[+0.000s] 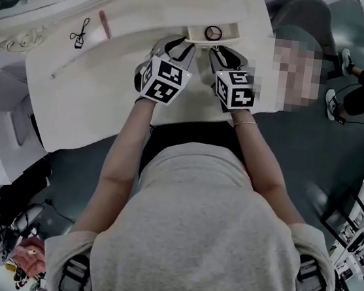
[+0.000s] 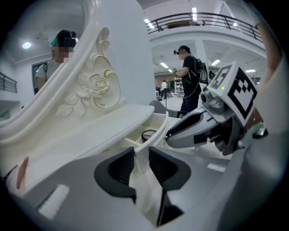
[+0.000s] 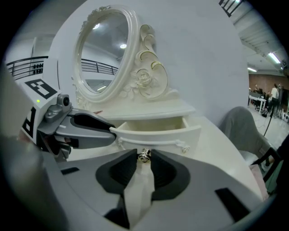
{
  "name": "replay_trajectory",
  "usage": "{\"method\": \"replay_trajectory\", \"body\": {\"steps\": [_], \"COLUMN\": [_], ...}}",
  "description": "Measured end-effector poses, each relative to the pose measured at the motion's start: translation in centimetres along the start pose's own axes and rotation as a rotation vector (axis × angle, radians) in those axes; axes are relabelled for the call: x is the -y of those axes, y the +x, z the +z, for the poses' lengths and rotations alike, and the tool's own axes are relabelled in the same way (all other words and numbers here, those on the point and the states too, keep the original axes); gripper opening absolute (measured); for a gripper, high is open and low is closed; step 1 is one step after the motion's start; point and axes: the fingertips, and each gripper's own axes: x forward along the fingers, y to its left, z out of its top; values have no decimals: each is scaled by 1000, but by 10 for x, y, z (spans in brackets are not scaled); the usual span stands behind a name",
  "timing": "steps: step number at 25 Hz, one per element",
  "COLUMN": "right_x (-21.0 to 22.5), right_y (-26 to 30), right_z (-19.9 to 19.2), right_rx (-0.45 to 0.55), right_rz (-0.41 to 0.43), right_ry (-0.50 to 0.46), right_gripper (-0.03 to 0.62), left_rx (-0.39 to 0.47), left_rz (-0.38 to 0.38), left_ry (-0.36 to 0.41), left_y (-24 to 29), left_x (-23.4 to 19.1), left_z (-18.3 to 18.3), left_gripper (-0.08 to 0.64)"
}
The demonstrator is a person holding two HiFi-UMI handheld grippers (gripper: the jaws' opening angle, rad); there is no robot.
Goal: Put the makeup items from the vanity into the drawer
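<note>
The white vanity's small drawer (image 1: 233, 30) stands pulled out, and a round compact (image 1: 213, 33) lies inside it. My left gripper (image 1: 180, 43) is at the drawer's left end, its jaws closed on the edge of the drawer front (image 2: 154, 136), which fills the gap of the left gripper (image 2: 142, 158). My right gripper (image 1: 215, 50) is at the middle of the front, and the right gripper (image 3: 144, 159) is shut on the small metal drawer knob (image 3: 144, 155). A pink stick (image 1: 104, 25) and a black looped cord (image 1: 81, 32) lie on the vanity top to the left.
The ornate oval mirror (image 3: 106, 52) rises behind the drawer. A grey chair (image 1: 304, 17) stands right of the vanity. Another person's legs and shoes (image 1: 347, 83) are at the far right, with cables and gear on the floor at the lower left (image 1: 8, 219).
</note>
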Motion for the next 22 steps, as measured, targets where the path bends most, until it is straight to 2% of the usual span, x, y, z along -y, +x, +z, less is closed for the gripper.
{"method": "replay_trajectory", "body": {"steps": [2, 4, 10, 17, 22], "right_x": [1, 2, 9, 16, 21], "right_y": [4, 8, 20, 34, 42], "right_z": [4, 7, 16, 27, 33], "right_rx": [3, 2, 6, 9, 19], "right_rz": [-4, -11, -11, -6, -23], "right_ry": [2, 3, 1, 2, 0], "right_gripper": [95, 95, 95, 95, 97], "left_rx": [25, 34, 51, 82, 71], "left_rz": [13, 16, 37, -14, -45], "left_ry": [-97, -152, -240, -336, -370], "left_y": [-2, -4, -11, -11, -9], "left_x": [-7, -11, -22, -25, -22], "left_z": [3, 4, -2, 0, -3], "left_gripper": [98, 98, 97, 11, 11]}}
